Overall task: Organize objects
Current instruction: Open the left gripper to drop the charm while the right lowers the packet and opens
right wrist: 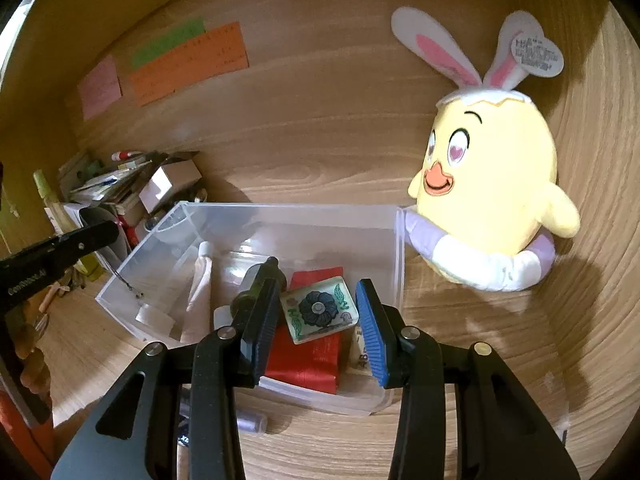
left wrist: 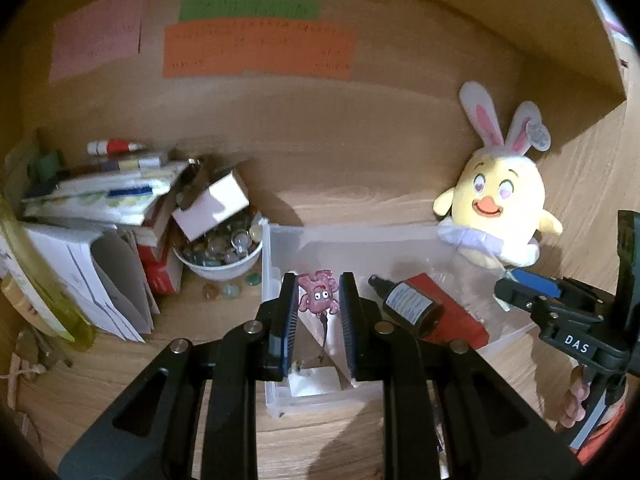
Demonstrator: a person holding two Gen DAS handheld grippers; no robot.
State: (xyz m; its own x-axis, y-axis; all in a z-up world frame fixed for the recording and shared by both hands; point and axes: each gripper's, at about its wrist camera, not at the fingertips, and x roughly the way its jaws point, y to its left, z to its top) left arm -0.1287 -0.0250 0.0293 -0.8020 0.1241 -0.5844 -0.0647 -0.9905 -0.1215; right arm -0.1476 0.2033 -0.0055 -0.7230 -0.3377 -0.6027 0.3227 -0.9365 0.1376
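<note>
Hovering over clear plastic bin (right wrist: 400,240), both jaws parted, glossy pink charm (left wrist: 319,291) seemingly loose between left.

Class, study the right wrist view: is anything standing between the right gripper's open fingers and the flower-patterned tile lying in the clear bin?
Nothing visible does. The right gripper is open just above the flower tile, which lies on top of the red pouch in the clear bin. The dark bottle lies close beside the left finger, so that side looks tight.

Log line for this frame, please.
stage: filling clear bin | left hand-held gripper: open, over pink charm | right hand-held gripper: open, over flower tile
</note>
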